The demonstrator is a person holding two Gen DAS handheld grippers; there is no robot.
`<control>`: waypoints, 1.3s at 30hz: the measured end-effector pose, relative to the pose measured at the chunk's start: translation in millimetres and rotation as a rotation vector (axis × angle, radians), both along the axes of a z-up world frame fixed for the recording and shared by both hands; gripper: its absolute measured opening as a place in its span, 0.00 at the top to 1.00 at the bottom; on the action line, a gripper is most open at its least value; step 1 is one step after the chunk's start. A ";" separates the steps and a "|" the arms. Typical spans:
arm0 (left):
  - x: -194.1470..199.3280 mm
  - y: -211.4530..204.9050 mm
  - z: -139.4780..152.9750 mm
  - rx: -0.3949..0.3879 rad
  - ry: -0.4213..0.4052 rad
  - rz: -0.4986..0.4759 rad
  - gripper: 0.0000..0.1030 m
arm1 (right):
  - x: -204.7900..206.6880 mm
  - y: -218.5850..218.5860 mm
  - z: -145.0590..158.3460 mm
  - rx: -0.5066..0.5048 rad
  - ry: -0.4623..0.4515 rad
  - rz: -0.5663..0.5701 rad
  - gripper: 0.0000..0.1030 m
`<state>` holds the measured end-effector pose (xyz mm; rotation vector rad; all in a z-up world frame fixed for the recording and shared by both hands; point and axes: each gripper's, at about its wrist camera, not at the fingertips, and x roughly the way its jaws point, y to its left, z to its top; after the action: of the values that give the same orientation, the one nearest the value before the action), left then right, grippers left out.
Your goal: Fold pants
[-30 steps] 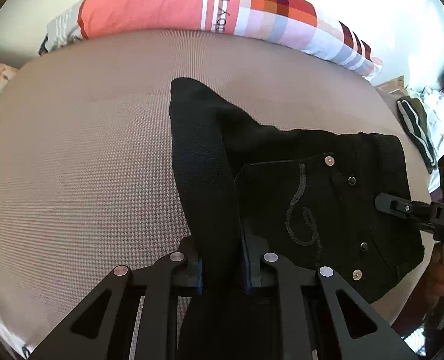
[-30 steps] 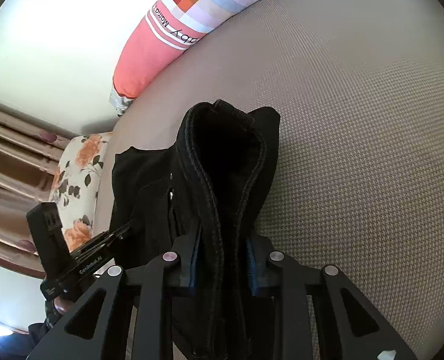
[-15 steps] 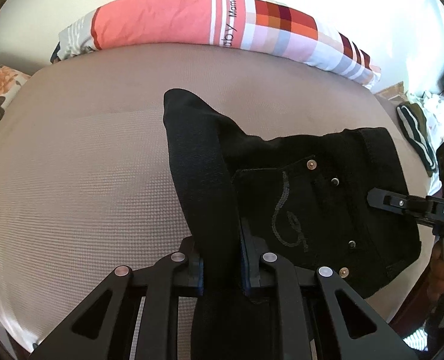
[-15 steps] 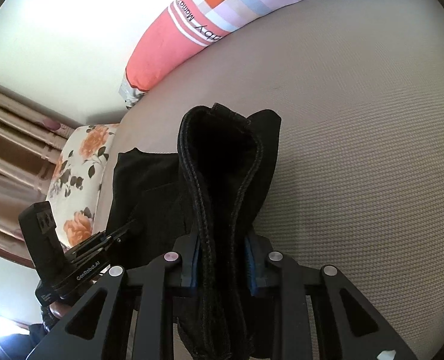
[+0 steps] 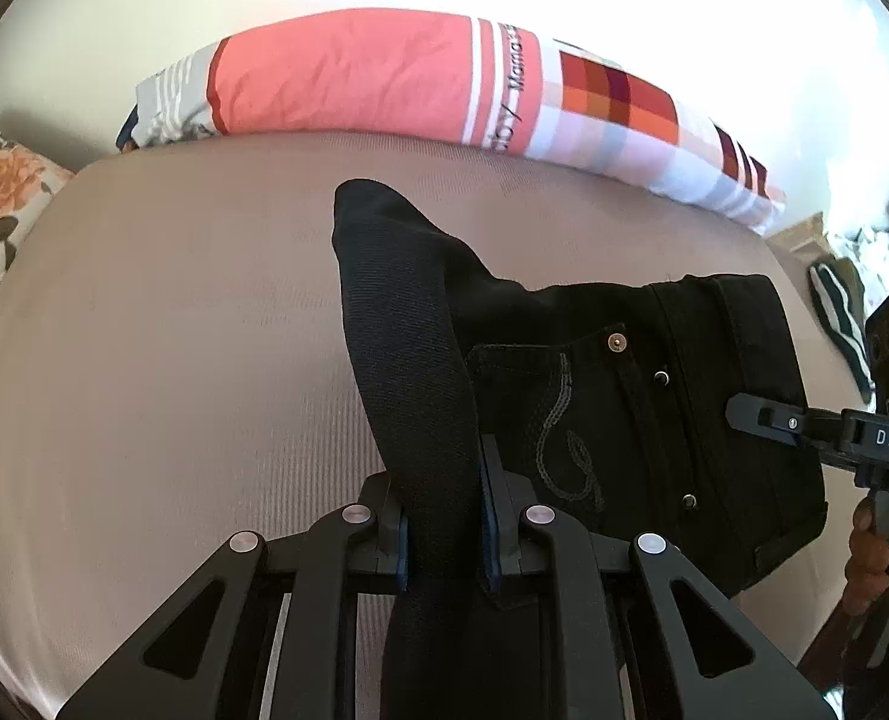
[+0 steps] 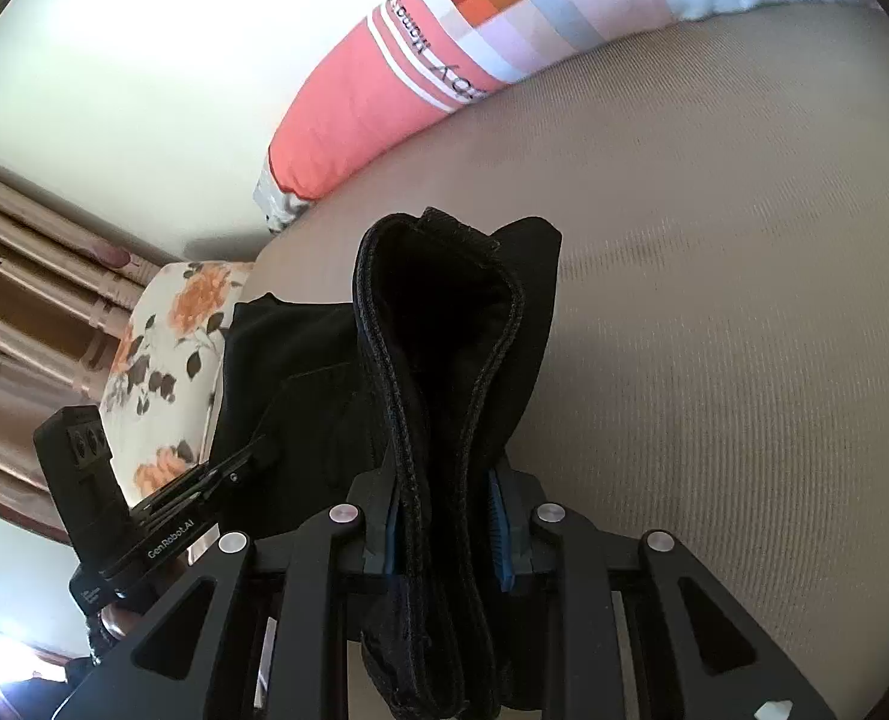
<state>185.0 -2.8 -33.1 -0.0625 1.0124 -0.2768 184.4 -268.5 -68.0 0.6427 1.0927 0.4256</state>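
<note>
Both grippers are clenched on one pair of black pants (image 5: 624,396): the left gripper (image 5: 444,516) pinches a thick twill fold, the right gripper (image 6: 447,516) a doubled, stitched seam edge standing up in a loop. Each has blue pads on black metal arms. Part of the pants lies on the beige woven mattress (image 5: 174,360), showing a back pocket with curled stitching and several metal rivets. Bare mattress spreads wide around the pants. One long bolster (image 5: 384,84), coral and checked, runs along the far edge; one floral pillow (image 6: 162,360) sits at a corner.
</note>
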 end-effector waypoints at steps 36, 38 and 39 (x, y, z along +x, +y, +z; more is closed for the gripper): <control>93.1 10.0 -52.7 0.139 -0.037 0.106 0.40 | 85.1 8.2 -20.0 -0.349 -0.005 -0.104 0.49; 77.8 8.7 -47.2 0.180 -0.063 0.112 0.36 | 72.0 9.6 -10.8 -0.373 -0.034 -0.101 0.47; 70.1 8.0 -43.9 0.193 -0.078 0.111 0.36 | 66.0 10.5 -5.0 -0.389 -0.052 -0.098 0.45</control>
<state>255.1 5.3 -77.0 0.0668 0.9499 -0.0789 250.4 -258.0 -73.0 0.3371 1.0527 0.1368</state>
